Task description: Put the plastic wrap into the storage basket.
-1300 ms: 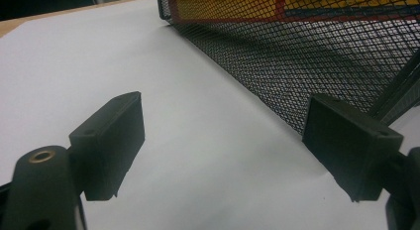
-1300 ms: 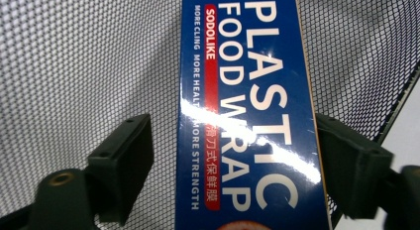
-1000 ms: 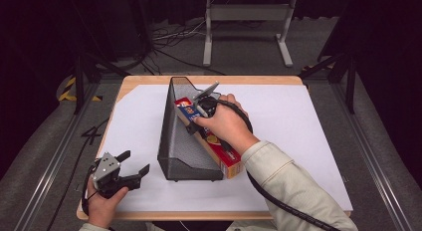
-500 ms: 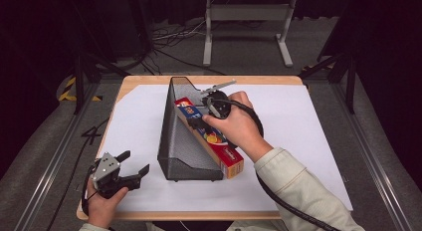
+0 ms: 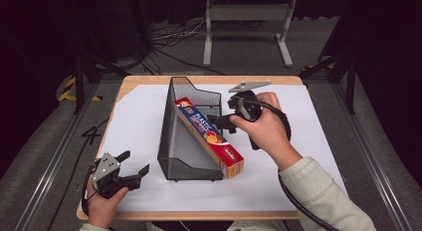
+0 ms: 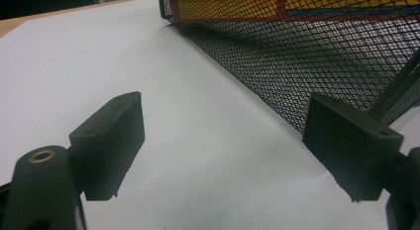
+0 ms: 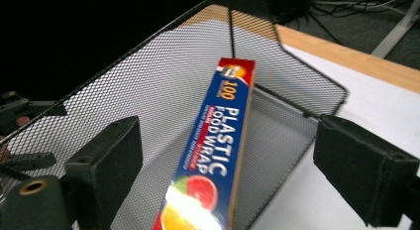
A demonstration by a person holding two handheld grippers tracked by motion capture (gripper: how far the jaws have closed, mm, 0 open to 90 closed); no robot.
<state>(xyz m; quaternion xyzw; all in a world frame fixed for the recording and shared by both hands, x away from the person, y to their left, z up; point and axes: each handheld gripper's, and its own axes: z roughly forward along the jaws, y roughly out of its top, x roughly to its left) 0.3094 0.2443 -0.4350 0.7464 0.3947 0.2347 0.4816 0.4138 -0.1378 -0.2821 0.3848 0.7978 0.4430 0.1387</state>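
The right gripper (image 5: 222, 122) is held with its jaws spread wide and nothing between them, hovering just beside the plastic wrap box (image 5: 209, 136), at about three o'clock from it. In the right gripper view the two black jaws are blocky, matte, square-faced pads, and the box runs up between them without touching either. The right hand (image 5: 263, 129) wraps the handle, with a grey three-cornered plate (image 5: 249, 85) on top and a black cable (image 5: 303, 208) trailing back along the pale sleeve.

The box is a long, slim cardboard carton, blue on top with a red end and a picture of citrus fruit; it reads "100" and "PLASTIC FOOD WRAP". It lies slanted in a black wire-mesh file holder (image 5: 186, 156), one end up against the tall back wall toward eleven o'clock, the other jutting out past the low front edge toward five o'clock. The holder's mesh is fine and diamond-patterned, with a thin wire rim.

The left gripper (image 5: 130, 166) sits at about eight o'clock from the holder, near the table's front corner, jaws likewise wide and empty over white paper (image 5: 318, 156). The paper sheet covers most of the wooden table (image 5: 149, 80). Beyond twelve o'clock stand a grey metal frame (image 5: 246, 22) and loose cables on the floor.
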